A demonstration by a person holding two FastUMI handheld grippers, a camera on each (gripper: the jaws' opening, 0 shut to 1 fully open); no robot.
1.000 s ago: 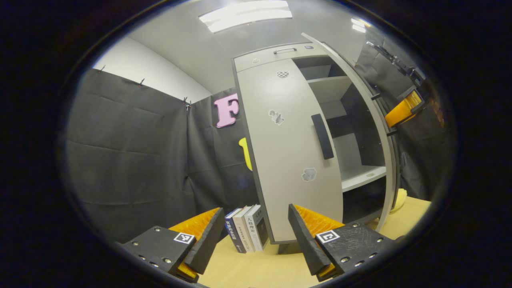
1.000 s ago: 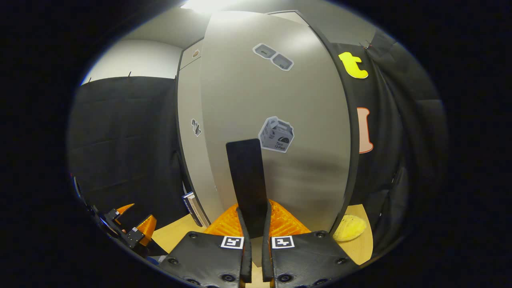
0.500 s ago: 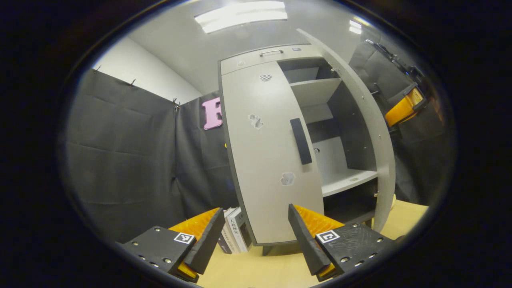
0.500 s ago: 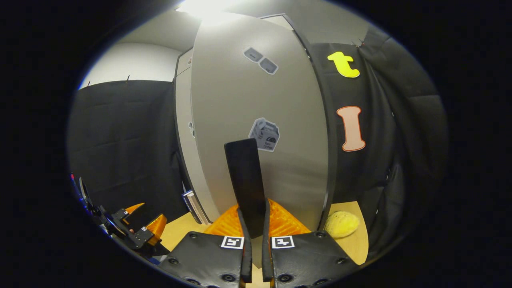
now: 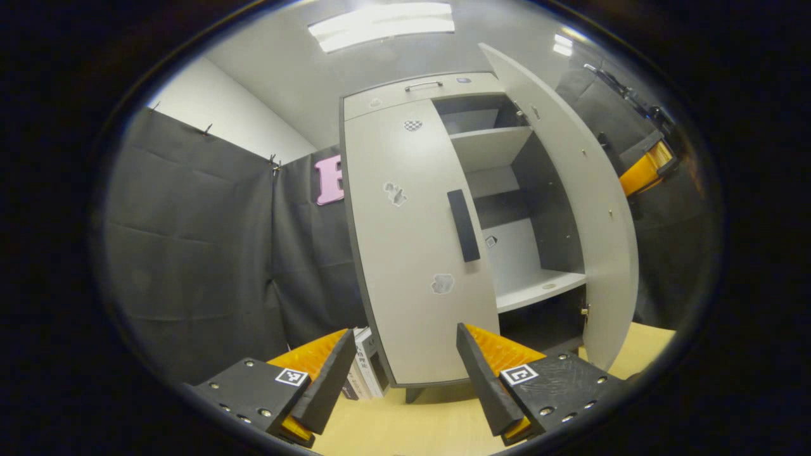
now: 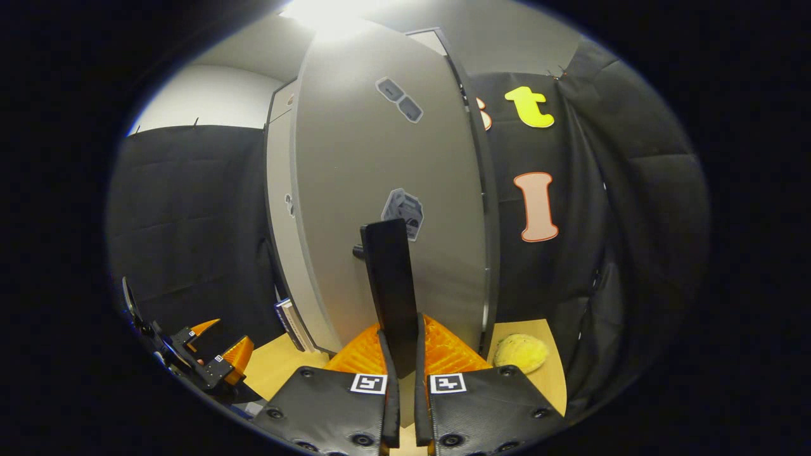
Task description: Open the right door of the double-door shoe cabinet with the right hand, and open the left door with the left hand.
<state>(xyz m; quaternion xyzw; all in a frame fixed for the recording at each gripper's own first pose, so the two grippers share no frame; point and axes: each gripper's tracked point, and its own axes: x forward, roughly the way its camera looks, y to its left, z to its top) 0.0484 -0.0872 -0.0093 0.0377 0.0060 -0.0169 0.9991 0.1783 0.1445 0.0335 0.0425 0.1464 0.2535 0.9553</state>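
Right gripper: fingers clamped on the right door's handle.
Right door: swung wide open, shelves exposed.
Left gripper: jaws wide, empty, near the left door.
Left door: closed, handle untouched.

Two hand-held grippers, black and orange

In the left gripper view, lower frame, the left gripper has two black wedge fingers backed by ribbed orange plastic, on black textured plates with silver screws and a small square black-and-white marker each. In the right gripper view, bottom centre, the right gripper has the same black plates, dark screws, square markers and ribbed orange backing.
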